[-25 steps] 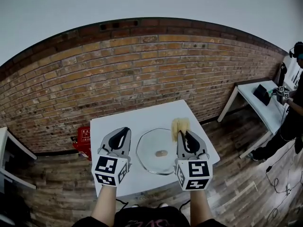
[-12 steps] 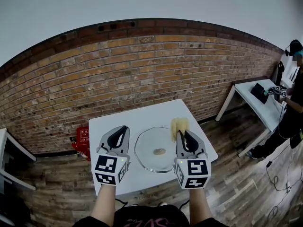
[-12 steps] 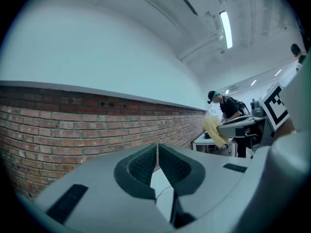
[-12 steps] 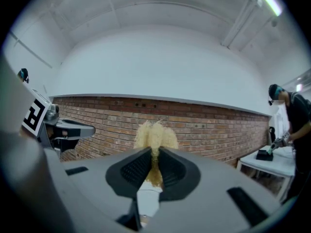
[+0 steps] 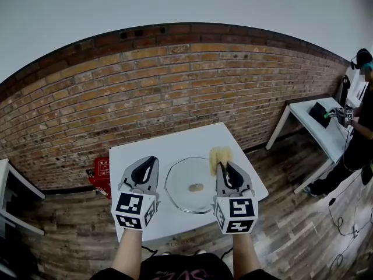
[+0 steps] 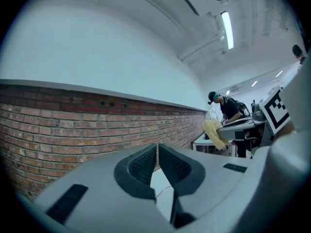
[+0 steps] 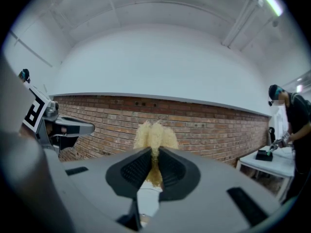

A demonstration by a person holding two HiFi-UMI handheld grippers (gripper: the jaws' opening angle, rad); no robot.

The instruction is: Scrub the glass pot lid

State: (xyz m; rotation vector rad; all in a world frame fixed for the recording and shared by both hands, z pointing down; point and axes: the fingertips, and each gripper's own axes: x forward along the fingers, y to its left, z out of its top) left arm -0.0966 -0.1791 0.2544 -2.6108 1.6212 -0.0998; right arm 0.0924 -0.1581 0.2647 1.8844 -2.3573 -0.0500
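Brick wall (image 5: 145,92) at back, white wall (image 5: 175,4) above it. White table (image 5: 151,150) at centre on wood floor (image 5: 64,238). Red box (image 5: 102,171) on floor by table's left side, near wall. Second table (image 5: 326,134) far right, black item (image 5: 322,116) on it, person (image 5: 364,127) beside it.

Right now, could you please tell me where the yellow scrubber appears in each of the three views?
Head view: the yellow scrubber sits just right of centre, at the tips of the right gripper, over the right edge of the glass lid.
Left gripper view: the scrubber is right of centre, at mid-height.
Right gripper view: the scrubber is dead centre, pinched between the jaws.
Shared landmark: the brick wall behind it.
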